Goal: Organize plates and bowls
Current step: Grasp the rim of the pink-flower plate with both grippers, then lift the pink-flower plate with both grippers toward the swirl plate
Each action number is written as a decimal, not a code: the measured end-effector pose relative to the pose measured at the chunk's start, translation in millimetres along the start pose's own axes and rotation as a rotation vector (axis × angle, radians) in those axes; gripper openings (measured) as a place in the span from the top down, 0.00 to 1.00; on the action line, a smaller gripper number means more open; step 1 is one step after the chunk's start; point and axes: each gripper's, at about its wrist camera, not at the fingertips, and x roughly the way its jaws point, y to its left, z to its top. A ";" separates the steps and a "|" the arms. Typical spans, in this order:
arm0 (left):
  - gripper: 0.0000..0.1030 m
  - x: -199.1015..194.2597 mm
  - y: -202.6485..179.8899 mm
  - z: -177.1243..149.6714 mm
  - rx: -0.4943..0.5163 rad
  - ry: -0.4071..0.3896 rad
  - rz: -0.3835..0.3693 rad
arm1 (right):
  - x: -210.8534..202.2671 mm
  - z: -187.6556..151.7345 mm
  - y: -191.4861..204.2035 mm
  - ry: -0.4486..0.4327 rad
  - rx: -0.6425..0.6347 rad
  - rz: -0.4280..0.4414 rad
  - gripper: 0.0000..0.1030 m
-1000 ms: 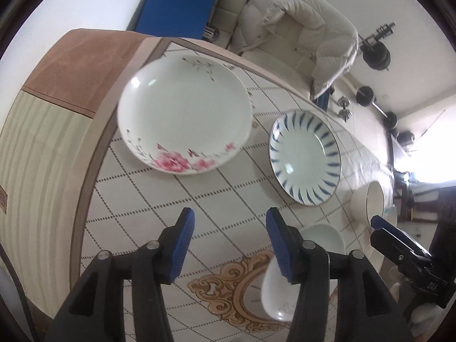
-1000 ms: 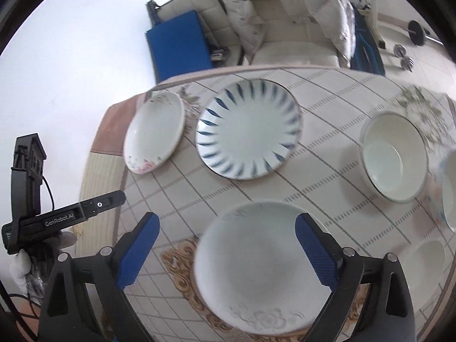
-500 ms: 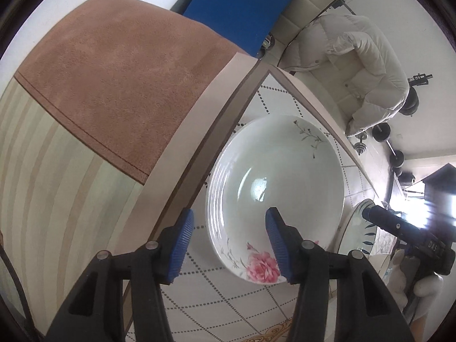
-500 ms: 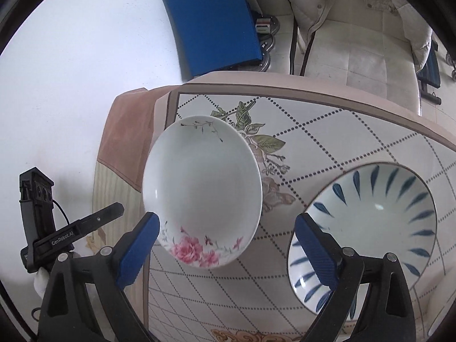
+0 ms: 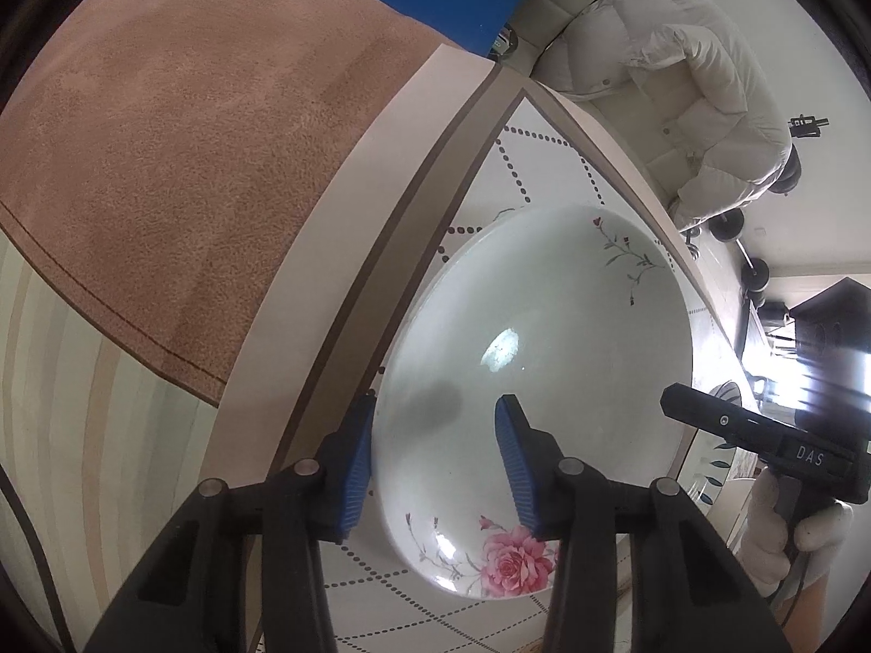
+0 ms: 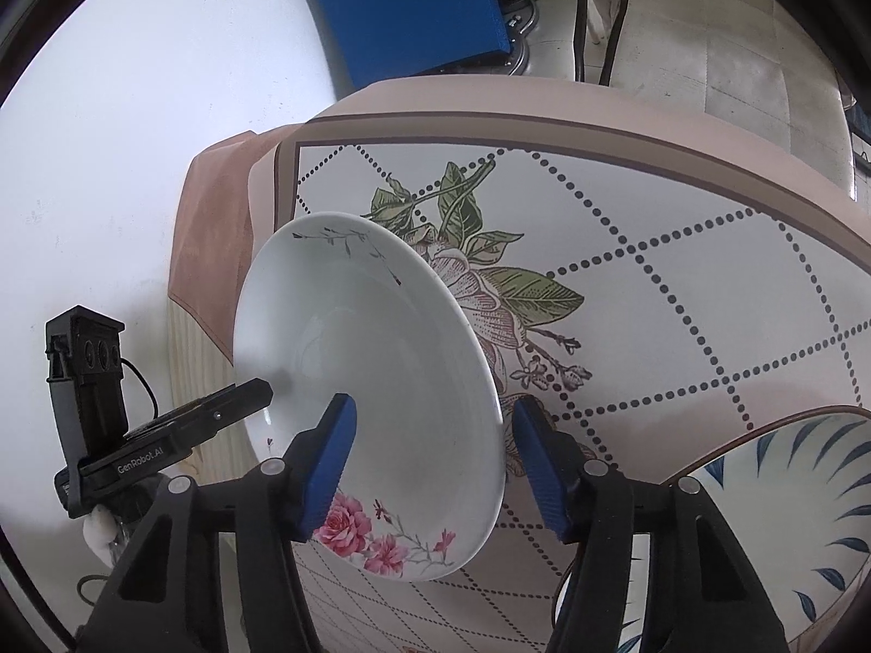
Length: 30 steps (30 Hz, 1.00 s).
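A white plate with pink flowers [image 5: 544,381] [image 6: 381,381] lies near the table's left corner on a patterned cloth [image 6: 680,272]. My left gripper [image 5: 435,468] is open, its jaws set either side of the plate's left rim. My right gripper [image 6: 430,468] is open, its jaws spanning the plate's right part. The left gripper shows in the right wrist view [image 6: 256,397] at the plate's left rim. A blue-striped plate [image 6: 789,517] lies to the right.
The table edge with a brown cloth overhang [image 5: 190,163] is close on the left. A blue panel [image 6: 408,5] and a chair with a pale jacket [image 5: 680,65] stand beyond the table.
Both grippers have moved left and down from the table's middle to the flowered plate. They now straddle its opposite rims. Both stay open.
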 end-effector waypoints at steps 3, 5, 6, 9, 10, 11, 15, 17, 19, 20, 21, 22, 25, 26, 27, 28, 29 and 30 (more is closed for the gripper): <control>0.65 1.7 1.3 -0.8 0.006 -0.004 0.017 | 3.3 -1.3 -0.2 0.010 -0.009 -0.013 0.54; 0.75 2.4 5.2 -1.7 0.003 -0.006 0.027 | 6.6 -3.9 -2.1 0.016 -0.009 -0.034 0.63; 0.77 2.4 7.2 -2.0 -0.002 -0.008 0.033 | 8.0 -4.9 -3.5 0.017 -0.008 -0.045 0.69; 0.82 0.8 12.6 -5.4 -0.006 -0.019 0.032 | 11.9 -8.3 -7.4 0.007 -0.011 -0.078 0.85; 0.83 0.4 12.6 -6.3 -0.004 -0.023 0.038 | 11.4 -9.3 -8.7 0.000 -0.010 -0.074 0.85; 0.83 0.0 11.7 -6.9 0.000 -0.028 0.042 | 10.9 -10.0 -10.2 -0.005 -0.006 -0.067 0.85; 0.83 -3.4 10.4 -11.8 0.009 -0.042 0.048 | 7.9 -13.2 -12.2 -0.030 -0.002 -0.061 0.85; 0.83 -6.3 9.9 -14.4 0.013 -0.049 0.042 | 7.4 -15.9 -12.5 -0.042 0.000 -0.059 0.85; 0.83 -10.8 8.2 -18.2 0.025 -0.061 0.049 | 6.1 -19.0 -15.5 -0.048 0.006 -0.049 0.86; 0.83 -12.8 7.1 -19.0 0.030 -0.068 0.054 | 5.8 -20.8 -16.4 -0.051 0.010 -0.043 0.86; 0.83 -14.5 5.3 -19.2 0.033 -0.072 0.055 | 5.2 -22.6 -16.8 -0.053 0.011 -0.040 0.86; 0.83 -16.0 3.9 -19.1 0.035 -0.073 0.054 | 4.1 -24.7 -16.8 -0.059 0.007 -0.040 0.86; 0.83 -22.9 0.1 -23.1 0.049 -0.083 0.053 | 0.4 -30.4 -19.0 -0.068 0.014 -0.035 0.86; 0.83 -24.6 -4.2 -23.0 0.059 -0.089 0.060 | -0.1 -32.9 -19.2 -0.071 0.015 -0.032 0.86; 0.83 -27.5 -6.5 -24.9 0.066 -0.096 0.065 | -0.4 -35.6 -18.0 -0.075 0.018 -0.028 0.86; 0.83 -30.0 -8.9 -26.1 0.073 -0.101 0.066 | -2.7 -38.6 -18.7 -0.081 0.022 -0.022 0.86; 0.83 -32.2 -11.3 -26.2 0.077 -0.104 0.067 | -5.2 -39.6 -18.7 -0.085 0.024 -0.016 0.86; 0.83 -35.0 -13.4 -27.9 0.081 -0.107 0.065 | -8.2 -42.2 -18.5 -0.092 0.022 -0.015 0.86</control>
